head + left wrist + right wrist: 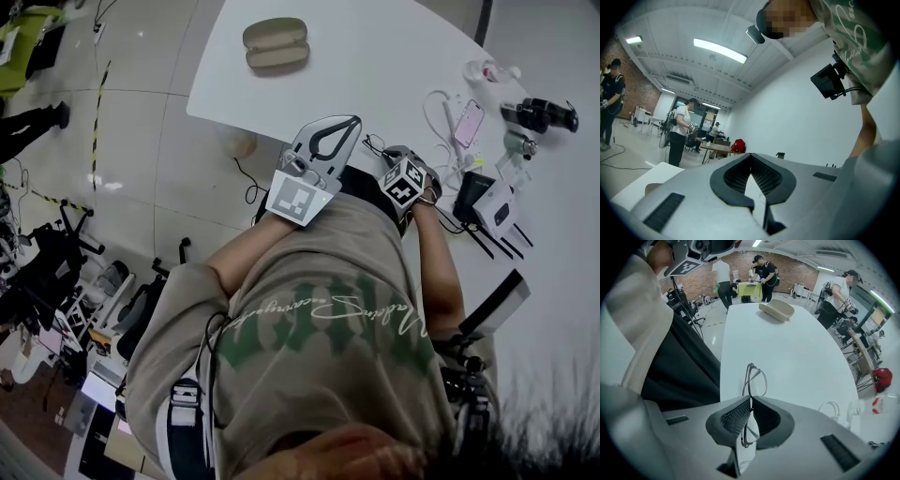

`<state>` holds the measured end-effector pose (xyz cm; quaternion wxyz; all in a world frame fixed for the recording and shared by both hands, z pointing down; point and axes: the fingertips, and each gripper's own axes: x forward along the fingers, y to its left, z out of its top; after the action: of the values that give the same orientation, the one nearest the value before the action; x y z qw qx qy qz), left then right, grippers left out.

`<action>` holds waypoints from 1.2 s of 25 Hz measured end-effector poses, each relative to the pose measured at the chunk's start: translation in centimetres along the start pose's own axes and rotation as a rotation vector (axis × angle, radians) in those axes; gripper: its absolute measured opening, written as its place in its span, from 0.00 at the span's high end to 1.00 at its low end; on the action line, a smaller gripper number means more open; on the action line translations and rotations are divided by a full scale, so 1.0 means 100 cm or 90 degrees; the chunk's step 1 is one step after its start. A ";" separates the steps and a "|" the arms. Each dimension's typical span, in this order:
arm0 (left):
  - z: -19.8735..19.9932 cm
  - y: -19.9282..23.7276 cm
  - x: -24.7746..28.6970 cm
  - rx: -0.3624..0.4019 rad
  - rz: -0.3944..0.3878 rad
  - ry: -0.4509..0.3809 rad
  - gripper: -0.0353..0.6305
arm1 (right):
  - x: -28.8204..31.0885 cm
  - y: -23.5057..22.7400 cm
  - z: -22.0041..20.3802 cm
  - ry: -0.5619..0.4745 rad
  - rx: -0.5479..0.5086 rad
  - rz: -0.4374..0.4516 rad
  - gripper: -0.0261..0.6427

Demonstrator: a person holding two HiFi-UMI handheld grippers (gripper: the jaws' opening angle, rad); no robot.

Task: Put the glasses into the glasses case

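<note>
Listing by head view: glasses case (276, 43), open, well ahead of left gripper (339, 131).
Left gripper view: jaws pressed together, empty.
Right gripper view: right gripper (750, 401) pinching glasses (756, 379) upright. Advice: carry level, lower gently into the case.

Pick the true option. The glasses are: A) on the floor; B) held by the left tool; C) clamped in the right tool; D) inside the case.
C: the right tool is shut on the glasses, while the glasses case lies far off on the table.
</note>
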<state>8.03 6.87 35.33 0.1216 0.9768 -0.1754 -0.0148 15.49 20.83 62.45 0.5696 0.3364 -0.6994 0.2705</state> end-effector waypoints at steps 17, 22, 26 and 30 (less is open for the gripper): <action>0.005 0.028 -0.022 0.007 0.093 -0.011 0.94 | 0.004 0.001 0.029 -0.020 -0.047 0.012 0.92; 0.004 0.025 -0.017 0.011 0.105 -0.007 0.94 | 0.008 -0.005 0.030 -0.028 -0.059 0.026 0.92; 0.006 0.027 -0.011 0.010 0.118 -0.010 0.94 | 0.010 -0.012 0.032 -0.032 -0.065 0.035 0.92; 0.013 0.030 -0.009 0.023 0.128 -0.010 0.94 | 0.009 -0.013 0.040 -0.038 -0.079 0.041 0.92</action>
<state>6.04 4.14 34.79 0.1036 0.9562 -0.2736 -0.0068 13.96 16.78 62.46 0.5591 0.2857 -0.7420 0.2350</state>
